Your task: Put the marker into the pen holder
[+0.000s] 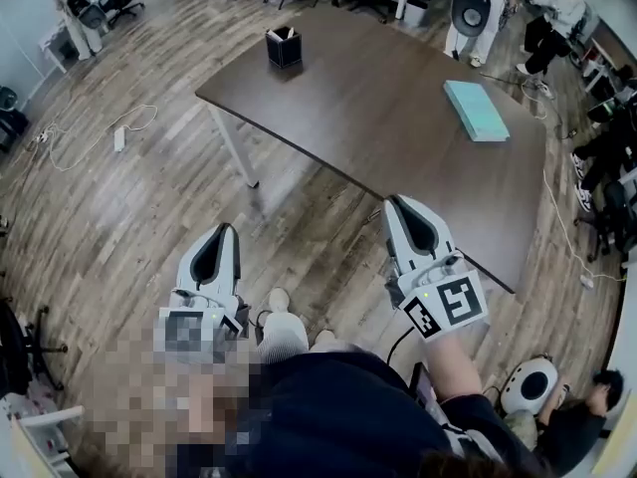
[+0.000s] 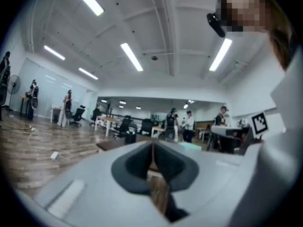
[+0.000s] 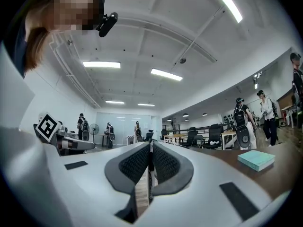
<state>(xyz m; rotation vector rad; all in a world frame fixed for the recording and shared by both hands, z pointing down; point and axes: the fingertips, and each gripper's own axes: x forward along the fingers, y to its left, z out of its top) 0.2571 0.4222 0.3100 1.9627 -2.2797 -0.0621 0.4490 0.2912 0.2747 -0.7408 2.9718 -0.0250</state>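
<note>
Hovering short of the dark wooden counter (image 1: pixel 378 118), left claw (image 1: pixel 225 235) and right claw (image 1: pixel 403 212) are both pinched closed, empty. The black square pen holder (image 1: pixel 284 46) stands far left on it; no marker shows, so locate it first.

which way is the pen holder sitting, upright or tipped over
Upright: the pen holder stands on its base at the far end of the table, open top facing up.
</note>
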